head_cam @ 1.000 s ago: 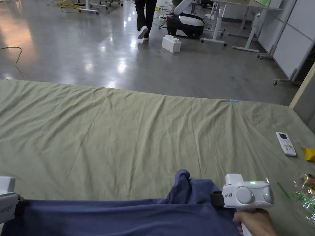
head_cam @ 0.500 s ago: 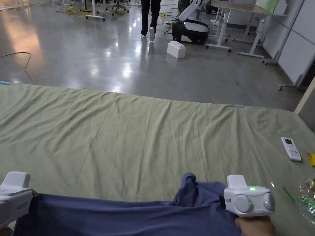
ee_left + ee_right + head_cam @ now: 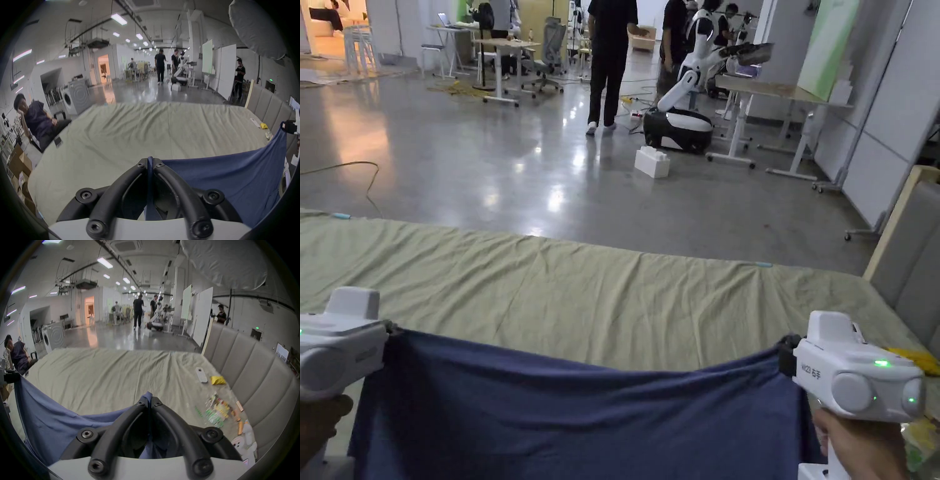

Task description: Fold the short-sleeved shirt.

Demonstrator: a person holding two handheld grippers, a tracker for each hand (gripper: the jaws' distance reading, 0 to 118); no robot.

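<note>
A dark blue short-sleeved shirt [image 3: 581, 419] hangs stretched in the air between both grippers, above the near edge of the bed. My left gripper [image 3: 387, 331] is shut on its left upper edge; in the left gripper view the cloth [image 3: 227, 175] is pinched between the closed jaws of that gripper [image 3: 150, 162]. My right gripper [image 3: 784, 356] is shut on the right upper edge, and the right gripper view shows the fabric [image 3: 53, 417] clamped in this gripper [image 3: 149, 400]. The shirt's lower part is hidden below the frame.
The bed with an olive-green sheet [image 3: 581, 294] spreads ahead. A white remote [image 3: 201, 374], a yellow packet [image 3: 217, 380] and several snack wrappers [image 3: 215, 412] lie by the grey padded headboard [image 3: 246, 363] at the right. A person [image 3: 35, 120] sits at the left; others stand on the floor beyond.
Both grippers have risen and moved apart, lifting the shirt off the bed and pulling its top edge taut. The head camera has tilted up.
</note>
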